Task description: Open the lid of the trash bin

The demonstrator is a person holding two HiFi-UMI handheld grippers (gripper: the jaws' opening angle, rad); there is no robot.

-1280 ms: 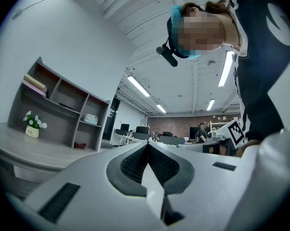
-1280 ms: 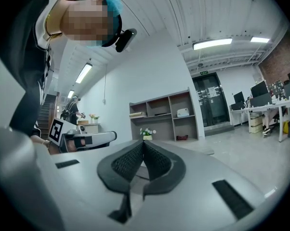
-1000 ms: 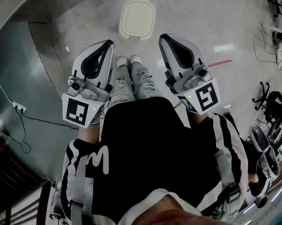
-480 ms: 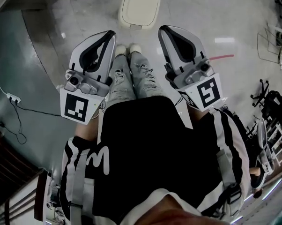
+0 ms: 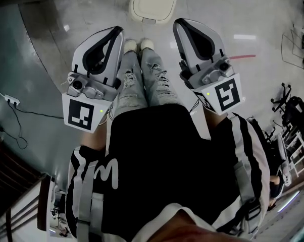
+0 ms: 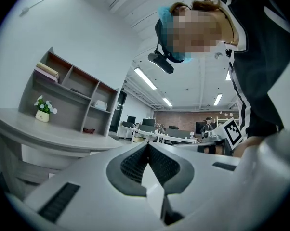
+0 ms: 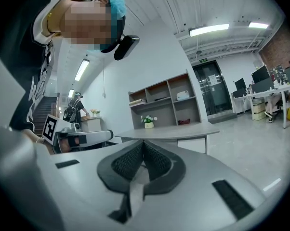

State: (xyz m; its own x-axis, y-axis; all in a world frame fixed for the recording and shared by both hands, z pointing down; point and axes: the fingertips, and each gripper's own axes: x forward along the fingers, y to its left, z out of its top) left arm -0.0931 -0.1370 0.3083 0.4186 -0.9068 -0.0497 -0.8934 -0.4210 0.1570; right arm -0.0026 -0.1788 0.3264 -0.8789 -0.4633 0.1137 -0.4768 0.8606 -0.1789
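The trash bin (image 5: 153, 1) stands on the floor at the top middle of the head view, just beyond the person's shoes (image 5: 137, 45); its cream lid lies flat and closed. My left gripper (image 5: 118, 31) is held at waist height, left of the legs, jaws together and empty. My right gripper (image 5: 178, 23) hangs right of the legs, likewise shut and empty. Both tips point toward the bin but stay well above and short of it. In the left gripper view the left gripper (image 6: 147, 146) faces the office, and the right gripper (image 7: 143, 143) does the same in its own view; neither view shows the bin.
A power strip with a cable (image 5: 10, 101) lies on the floor at the left. A red line (image 5: 241, 58) marks the floor at the right, with office chairs (image 5: 288, 105) beyond. A curved desk and shelf unit (image 7: 174, 102) stand nearby.
The bin has slid up toward the top edge of the head view as the person stepped closer. Both grippers have risen slightly in the view and stayed shut.
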